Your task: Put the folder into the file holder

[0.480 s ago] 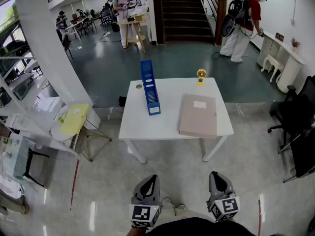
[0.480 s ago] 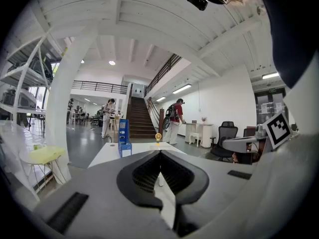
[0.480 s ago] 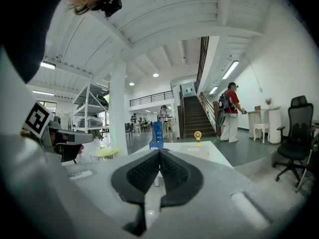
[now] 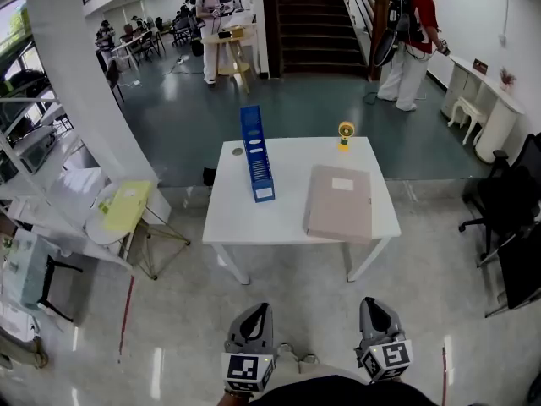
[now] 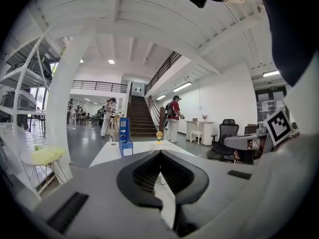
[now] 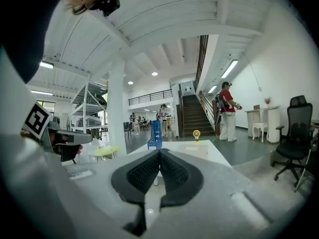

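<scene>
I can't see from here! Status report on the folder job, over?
Left gripper, right gripper: shut, empty, short of the white table. Flat beige folder untouched on it, blue upright file holder alongside. Path clear.

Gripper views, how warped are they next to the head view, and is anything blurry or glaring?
Left gripper view: heavy fisheye, black corners, the white column bows, the shut left gripper looks soft. Right gripper view: same warp, a bright strip lamp. Head view: milder bend, folder sharp, light streaks on the floor.
</scene>
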